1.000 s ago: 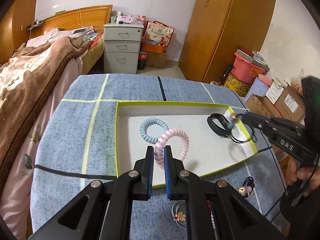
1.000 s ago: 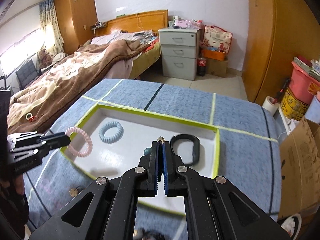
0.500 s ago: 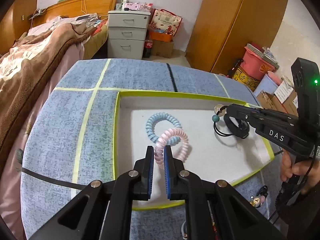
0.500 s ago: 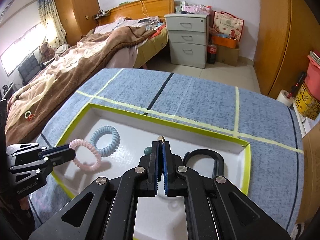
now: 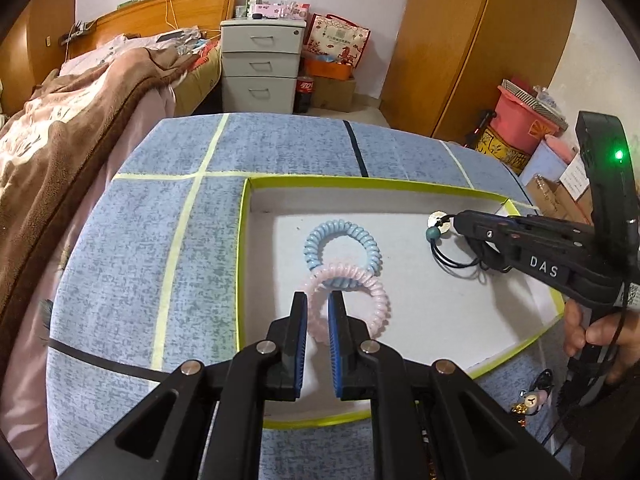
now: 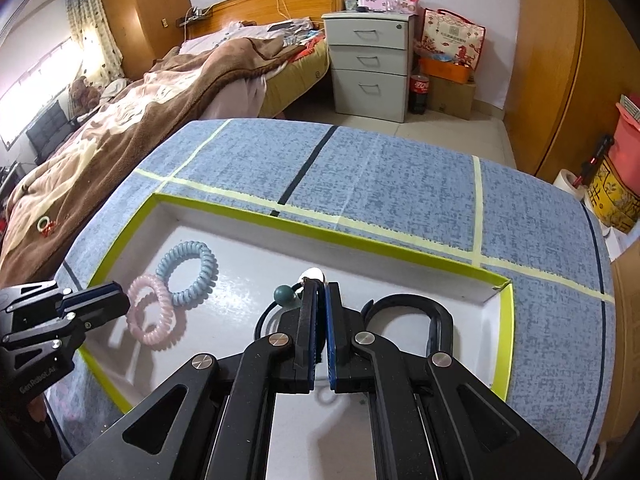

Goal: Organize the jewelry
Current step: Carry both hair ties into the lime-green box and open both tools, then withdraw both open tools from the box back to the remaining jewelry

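The left tongs [image 5: 318,312] are clamping the near loop of the pink coil band [image 5: 352,300], holding it low over the white tray [image 5: 420,312] near its left edge. The far side of the band is lying against the blue coil band [image 5: 340,244], which is resting flat on the tray floor, so the pink one looks about to be laid down beside its match.

The right tongs [image 6: 320,312] are pinching shut on a thin black cord bracelet [image 5: 452,258], gripping it close to its teal bead [image 6: 285,294] and pale round charm [image 5: 437,218]. The cord loop is hanging below the tips and seems to be touching the tray floor near the right side. Gripping by the bead end probably keeps the slack cord from slipping out. A black wristband [image 6: 408,312] is lying in the tray's right half, just beyond those tips.

The tray is sitting on the blue counter [image 6: 400,184] toward its near edge. A small charm trinket [image 5: 530,400] is waiting outside the tray by its near right corner, likely still to be sorted.
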Action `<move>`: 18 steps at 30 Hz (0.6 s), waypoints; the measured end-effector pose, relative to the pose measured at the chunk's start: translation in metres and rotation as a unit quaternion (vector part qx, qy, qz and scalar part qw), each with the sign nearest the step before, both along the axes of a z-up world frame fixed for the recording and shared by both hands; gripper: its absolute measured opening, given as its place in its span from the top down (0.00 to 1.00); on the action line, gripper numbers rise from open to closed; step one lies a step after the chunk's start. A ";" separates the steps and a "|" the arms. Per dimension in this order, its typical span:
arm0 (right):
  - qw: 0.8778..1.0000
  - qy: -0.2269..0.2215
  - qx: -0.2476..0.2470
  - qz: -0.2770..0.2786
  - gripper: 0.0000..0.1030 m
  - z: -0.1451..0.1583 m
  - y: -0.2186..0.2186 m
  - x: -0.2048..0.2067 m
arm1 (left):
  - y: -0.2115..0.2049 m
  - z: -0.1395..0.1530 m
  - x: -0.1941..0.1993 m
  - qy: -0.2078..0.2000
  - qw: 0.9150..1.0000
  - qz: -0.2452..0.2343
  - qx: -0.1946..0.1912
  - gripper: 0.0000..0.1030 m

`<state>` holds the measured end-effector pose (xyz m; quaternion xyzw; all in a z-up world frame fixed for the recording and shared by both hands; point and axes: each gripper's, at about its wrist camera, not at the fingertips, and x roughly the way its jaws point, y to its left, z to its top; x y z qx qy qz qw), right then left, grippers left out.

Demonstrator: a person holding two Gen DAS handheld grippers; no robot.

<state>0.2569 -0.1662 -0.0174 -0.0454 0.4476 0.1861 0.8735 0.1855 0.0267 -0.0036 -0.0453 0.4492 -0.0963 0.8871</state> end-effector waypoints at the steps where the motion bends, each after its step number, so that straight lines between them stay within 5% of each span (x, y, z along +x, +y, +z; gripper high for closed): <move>1: 1.000 -0.003 -0.004 0.001 0.96 0.000 0.001 0.000 | -0.001 0.000 0.000 -0.002 1.000 0.000 0.006 0.89; 7: 1.000 -0.013 -0.016 0.012 0.90 0.001 0.006 -0.004 | 0.000 0.000 0.001 0.000 1.000 0.003 -0.004 0.70; 12: 1.000 -0.014 -0.020 0.006 0.78 0.001 0.006 -0.003 | 0.000 0.001 0.000 0.001 1.000 0.004 -0.002 0.68; 14: 1.000 -0.014 -0.019 0.005 0.63 0.001 0.005 -0.004 | 0.001 0.001 -0.001 0.001 1.000 0.003 -0.004 0.66; 18: 1.000 -0.023 -0.013 0.005 0.63 0.007 0.004 -0.008 | 0.001 0.005 -0.005 -0.003 1.000 0.002 -0.006 0.61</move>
